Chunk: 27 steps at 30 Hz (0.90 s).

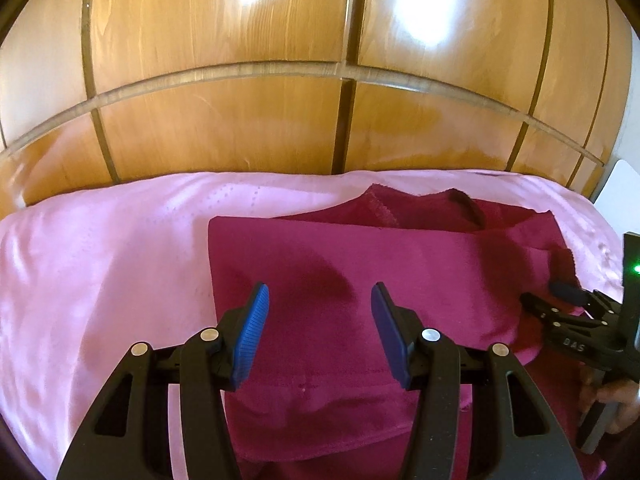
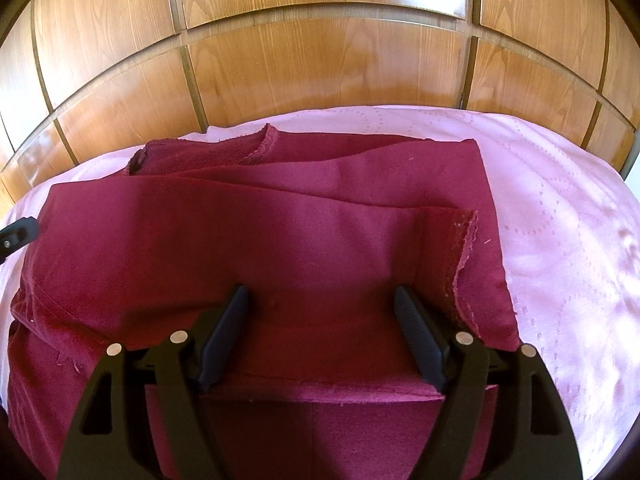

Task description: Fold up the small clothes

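i hold both the left gripper (image 1: 320,320) and right gripper (image 2: 322,330) spread wide, grasping nothing, above the maroon garment (image 2: 280,232) half-folded on the pink sheet (image 2: 560,220); its loose layers may slide apart if i snag one.

Only one marking can be read: the raised letters "DAS" moulded into the black body of the right gripper (image 1: 562,300), seen in the left wrist view at the far right edge, just beside the maroon garment (image 1: 360,264). The letters sit on the black arm below the gripper's dark fingers (image 1: 566,291). The right wrist view carries no legible text, label or number.
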{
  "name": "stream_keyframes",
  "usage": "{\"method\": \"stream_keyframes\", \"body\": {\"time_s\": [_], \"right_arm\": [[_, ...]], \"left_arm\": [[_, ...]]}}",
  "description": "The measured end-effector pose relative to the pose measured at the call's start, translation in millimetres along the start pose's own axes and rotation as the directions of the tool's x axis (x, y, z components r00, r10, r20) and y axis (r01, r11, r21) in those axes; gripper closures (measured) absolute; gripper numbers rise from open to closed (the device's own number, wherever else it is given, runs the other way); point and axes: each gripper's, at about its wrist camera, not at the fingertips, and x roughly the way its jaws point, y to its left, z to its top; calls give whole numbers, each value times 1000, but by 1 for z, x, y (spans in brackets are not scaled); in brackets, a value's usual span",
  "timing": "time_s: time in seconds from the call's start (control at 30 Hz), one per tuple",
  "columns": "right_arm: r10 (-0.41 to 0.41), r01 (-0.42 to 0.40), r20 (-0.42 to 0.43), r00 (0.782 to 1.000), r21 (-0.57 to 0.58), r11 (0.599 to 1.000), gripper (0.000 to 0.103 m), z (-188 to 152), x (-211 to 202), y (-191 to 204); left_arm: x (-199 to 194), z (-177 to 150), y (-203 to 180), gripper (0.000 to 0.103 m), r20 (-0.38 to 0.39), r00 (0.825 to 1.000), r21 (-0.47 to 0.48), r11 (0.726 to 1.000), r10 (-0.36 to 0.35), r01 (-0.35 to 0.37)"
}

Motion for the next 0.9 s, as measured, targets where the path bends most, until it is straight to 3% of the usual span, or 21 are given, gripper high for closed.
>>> {"method": "stream_keyframes", "body": {"time_s": [0.27,0.47,0.57,0.63,0.73,0.9], "right_arm": [[-1,1,-1,1000,0,1000,25,0,2,1],[9,-9,-6,1000,9,1000,24,1,3,0],[4,-4,-12,1000,11,1000,24,2,1,0],[-13,13,-26,1000,2,1000,18,3,-3,2],[-33,32,-36,999,-25,999,11,0,-17,4],[-32,28,-78,996,-55,998,10,-22,-48,-12]], "left_arm": [[34,-10,10,50,-66,998,-17,1000,18,-19],[38,-13,16,49,-77,997,-55,998,7,-11],[20,-15,20,49,-93,996,-88,996,4,-12],[-2,-26,24,49,-86,996,-105,995,-9,0],[-30,-48,29,49,-96,995,-92,996,-20,11],[-70,-97,35,49,-134,988,-70,995,-80,71]]}}
